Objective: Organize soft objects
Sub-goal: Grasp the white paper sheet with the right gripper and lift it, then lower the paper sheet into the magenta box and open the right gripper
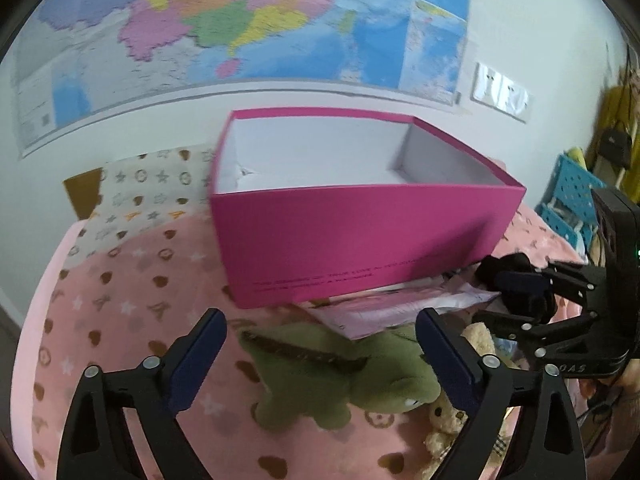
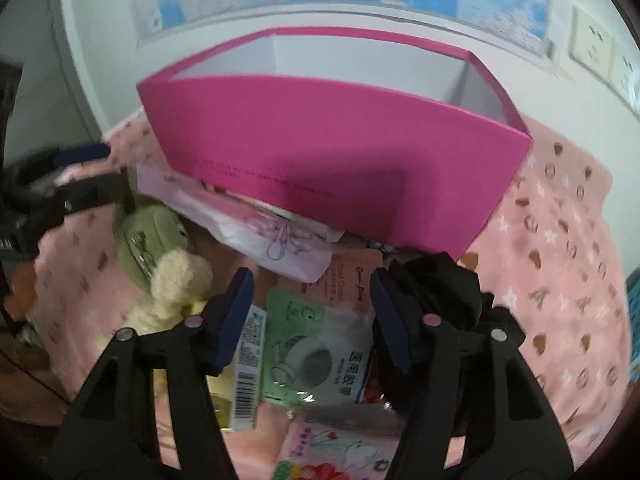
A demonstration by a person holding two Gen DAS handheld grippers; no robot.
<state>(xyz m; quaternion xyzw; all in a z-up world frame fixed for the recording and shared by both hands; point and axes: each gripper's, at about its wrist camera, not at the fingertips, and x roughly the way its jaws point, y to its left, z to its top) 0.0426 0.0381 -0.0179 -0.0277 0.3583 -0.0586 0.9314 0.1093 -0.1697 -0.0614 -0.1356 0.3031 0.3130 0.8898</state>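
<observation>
An empty magenta box (image 1: 360, 232) with a white inside stands on the pink blanket (image 1: 120, 300); it also shows in the right wrist view (image 2: 320, 152). My left gripper (image 1: 320, 336) is open, just above a green plush dinosaur (image 1: 332, 376) lying between its fingers. A cream plush (image 1: 444, 420) lies beside the dinosaur. My right gripper (image 2: 312, 300) is open over flat packets (image 2: 316, 356). A black soft cloth (image 2: 436, 288) sits against the outside of its right finger. The green plush (image 2: 148, 240) and cream plush (image 2: 176, 284) lie to its left.
A pink-white plastic bag (image 2: 256, 224) is tucked under the box's front edge. A map (image 1: 240, 20) hangs on the wall behind. A patterned pillow (image 1: 152, 192) lies left of the box. A blue crate (image 1: 572, 196) stands at the right.
</observation>
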